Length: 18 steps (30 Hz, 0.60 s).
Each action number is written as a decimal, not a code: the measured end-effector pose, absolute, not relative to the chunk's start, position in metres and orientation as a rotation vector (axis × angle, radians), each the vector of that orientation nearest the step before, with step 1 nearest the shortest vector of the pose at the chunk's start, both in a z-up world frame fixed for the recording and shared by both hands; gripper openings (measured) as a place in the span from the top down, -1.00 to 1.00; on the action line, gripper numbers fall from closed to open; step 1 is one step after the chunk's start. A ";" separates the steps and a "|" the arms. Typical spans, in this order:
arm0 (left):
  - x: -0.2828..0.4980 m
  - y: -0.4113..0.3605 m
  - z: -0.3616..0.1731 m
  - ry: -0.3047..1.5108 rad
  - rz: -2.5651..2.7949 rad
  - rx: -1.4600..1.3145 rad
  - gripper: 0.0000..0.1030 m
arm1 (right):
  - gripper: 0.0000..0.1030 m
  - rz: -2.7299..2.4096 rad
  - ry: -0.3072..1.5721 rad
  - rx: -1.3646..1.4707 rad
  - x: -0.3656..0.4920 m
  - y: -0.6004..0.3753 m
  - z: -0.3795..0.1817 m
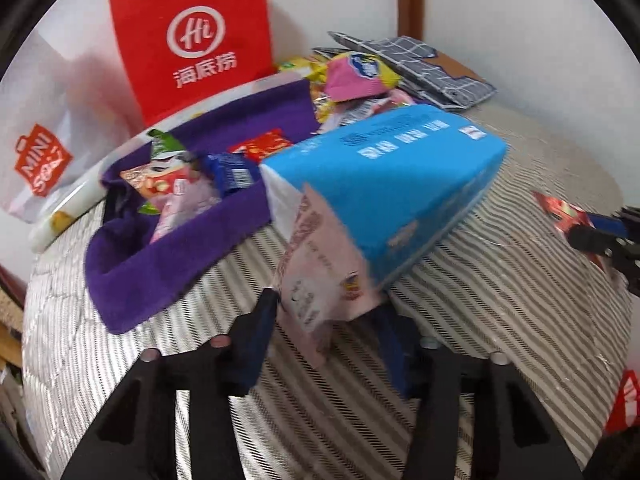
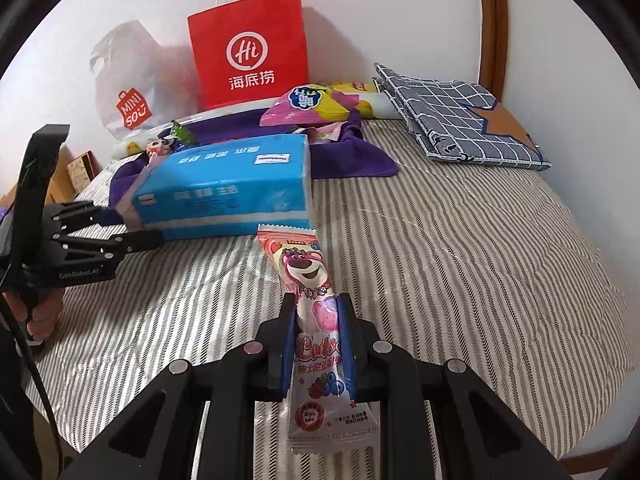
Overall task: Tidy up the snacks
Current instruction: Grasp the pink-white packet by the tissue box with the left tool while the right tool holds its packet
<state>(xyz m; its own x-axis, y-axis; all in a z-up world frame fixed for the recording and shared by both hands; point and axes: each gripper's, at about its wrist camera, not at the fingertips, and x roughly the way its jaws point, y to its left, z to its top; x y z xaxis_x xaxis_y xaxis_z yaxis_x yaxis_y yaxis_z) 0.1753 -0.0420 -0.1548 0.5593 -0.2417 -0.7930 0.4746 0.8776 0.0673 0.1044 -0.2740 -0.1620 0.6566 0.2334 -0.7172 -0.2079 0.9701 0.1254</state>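
My left gripper (image 1: 326, 308) is shut on a pale pink snack packet (image 1: 320, 272), which stands upright against a blue tissue pack (image 1: 392, 184). Just left of it sits a purple cloth basket (image 1: 180, 264) holding several snack packets. My right gripper (image 2: 316, 304) is shut on a long pink bear-print snack packet (image 2: 308, 272), held over the striped bedcover in front of the tissue pack (image 2: 228, 188). In the right wrist view the left gripper (image 2: 154, 240) reaches in from the left, level with the tissue pack's near end.
A red paper bag (image 2: 248, 48) and a white plastic bag (image 2: 128, 92) stand against the wall. More snacks (image 2: 312, 108) lie behind the basket, and a folded grey checked cloth (image 2: 452, 120) lies at the back right. The striped bedcover (image 2: 460, 272) spreads to the right.
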 end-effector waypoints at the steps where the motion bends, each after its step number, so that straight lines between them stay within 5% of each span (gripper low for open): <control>1: 0.174 -0.043 -0.155 0.883 -0.436 0.286 0.37 | 0.64 0.251 0.817 0.034 0.105 -0.274 -0.162; 5: 0.164 -0.038 -0.152 0.889 -0.429 0.266 0.62 | 0.64 0.257 0.813 0.032 0.107 -0.273 -0.162; 15: 0.161 -0.005 -0.156 0.978 -0.373 0.033 0.63 | 0.63 0.265 0.815 0.044 0.110 -0.272 -0.163; 18: 0.161 -0.005 -0.154 0.950 -0.369 0.017 0.77 | 0.63 0.254 0.824 0.042 0.111 -0.272 -0.166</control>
<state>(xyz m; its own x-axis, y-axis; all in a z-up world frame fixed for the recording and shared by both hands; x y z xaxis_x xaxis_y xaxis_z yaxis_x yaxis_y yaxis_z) 0.1613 -0.0052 -0.1540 0.5245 -0.3008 -0.7965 0.3157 0.9375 -0.1462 0.1115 -0.2719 -0.1658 0.6507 0.2395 -0.7206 -0.2072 0.9689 0.1350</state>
